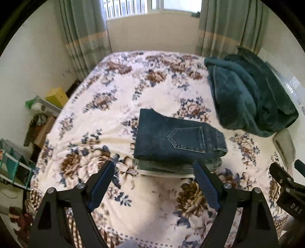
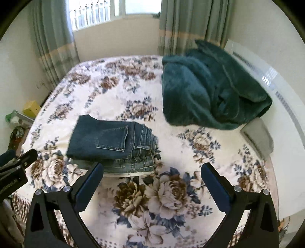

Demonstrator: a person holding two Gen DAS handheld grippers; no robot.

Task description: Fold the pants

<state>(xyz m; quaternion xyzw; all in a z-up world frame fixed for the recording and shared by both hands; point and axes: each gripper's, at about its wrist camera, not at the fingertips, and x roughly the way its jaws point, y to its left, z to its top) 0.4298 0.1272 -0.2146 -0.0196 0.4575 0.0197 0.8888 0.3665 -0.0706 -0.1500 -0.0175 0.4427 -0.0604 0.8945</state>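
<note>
Two grippers are counted, the left gripper (image 1: 153, 167) and the right gripper (image 2: 152, 169), each with two fingers spread apart. One stack of folded jeans (image 1: 177, 141) is seen, at least two pairs deep. One green fleece blanket (image 1: 246, 93), one floral bedspread (image 1: 106, 118) and two curtains are counted.

Bed (image 1: 106, 122) fills most of both views, covered by a cream spread printed with brown and blue flowers. Dark green plush blanket (image 1: 247, 95) heaped at the far right of the bed; grey pillow (image 2: 257, 135) just beside it at the right edge. Window (image 1: 133, 7) on the far wall, daylight coming in, bars visible on its left part. Grey-green curtains (image 1: 83, 38) with a pale band hang either side. Walls cream. Left of the bed: yellow box (image 1: 57, 97), cluttered low shelf (image 1: 38, 122), teal-framed rack (image 1: 13, 164).
</note>
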